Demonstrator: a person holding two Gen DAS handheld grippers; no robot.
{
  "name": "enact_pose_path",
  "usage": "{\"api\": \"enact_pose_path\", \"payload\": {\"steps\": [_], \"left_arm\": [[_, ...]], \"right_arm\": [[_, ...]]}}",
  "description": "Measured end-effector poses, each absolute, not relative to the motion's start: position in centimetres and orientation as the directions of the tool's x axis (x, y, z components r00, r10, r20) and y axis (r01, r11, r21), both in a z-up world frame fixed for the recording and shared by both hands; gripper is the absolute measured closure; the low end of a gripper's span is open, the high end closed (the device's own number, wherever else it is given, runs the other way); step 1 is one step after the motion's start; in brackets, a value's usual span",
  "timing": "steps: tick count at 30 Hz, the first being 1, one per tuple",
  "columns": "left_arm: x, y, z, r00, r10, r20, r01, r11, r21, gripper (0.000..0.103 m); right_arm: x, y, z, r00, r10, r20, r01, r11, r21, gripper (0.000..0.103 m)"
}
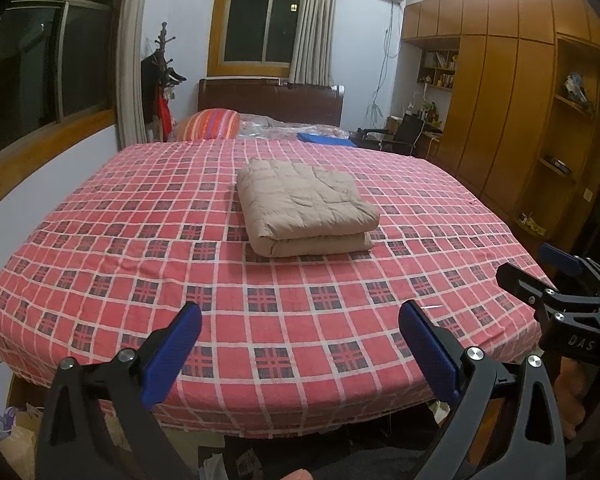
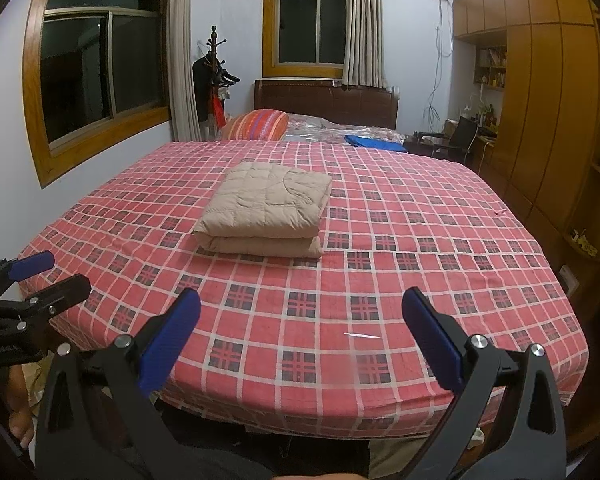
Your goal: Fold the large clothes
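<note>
Left gripper: the black two-finger left gripper [image 1: 300, 338] with blue ribbed pads is held above the near edge of the bed, its fingers spread wide and nothing between them.
Right gripper: the black two-finger right gripper [image 2: 300, 330] with the same blue pads hangs over the same near edge, jaws likewise parted and empty; it also shows at the right border of the left wrist view [image 1: 556, 280].
Spacing: the two tools sit side by side, near each other, both well apart from the garment.
Garment: a beige quilted padded garment [image 1: 306, 206], folded into a thick rectangular bundle of two stacked layers, lies flat near the middle of the bed, its rounded folded edge towards the cameras.
Bed cover: a red checked bedsheet with white lines and dark plaid squares [image 1: 140, 216] covers the mattress, lightly creased and draped over the near edge.
Head of the bed: a striped orange-and-red bolster pillow [image 2: 260, 124] lies at the far left; a flat blue folded item [image 2: 376, 142] lies at the far right, in front of a dark brown headboard [image 2: 326, 102].
Room: a tall wall of brown wooden wardrobes [image 1: 496, 100] lines the right side; a dark wooden coat stand [image 2: 214, 76] hung with clothes stands in the far left corner between two wood-framed windows.
</note>
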State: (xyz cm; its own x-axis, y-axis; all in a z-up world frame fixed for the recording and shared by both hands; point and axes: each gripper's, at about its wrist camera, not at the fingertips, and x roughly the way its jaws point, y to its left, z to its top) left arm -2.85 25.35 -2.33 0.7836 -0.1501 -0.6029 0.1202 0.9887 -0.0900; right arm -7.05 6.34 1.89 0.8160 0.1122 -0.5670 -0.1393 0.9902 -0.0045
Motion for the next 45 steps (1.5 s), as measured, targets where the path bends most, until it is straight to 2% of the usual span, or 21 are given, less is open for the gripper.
{"api": "enact_pose_path", "payload": {"steps": [45], "left_arm": [[-2.84,25.39,-1.99,0.788,-0.149,-0.598,0.122,0.989,-0.086,0.004]], "right_arm": [[-7.01,6.95,2.59,0.829,0.12,-0.546,-0.149,0.989,-0.008,0.003]]}}
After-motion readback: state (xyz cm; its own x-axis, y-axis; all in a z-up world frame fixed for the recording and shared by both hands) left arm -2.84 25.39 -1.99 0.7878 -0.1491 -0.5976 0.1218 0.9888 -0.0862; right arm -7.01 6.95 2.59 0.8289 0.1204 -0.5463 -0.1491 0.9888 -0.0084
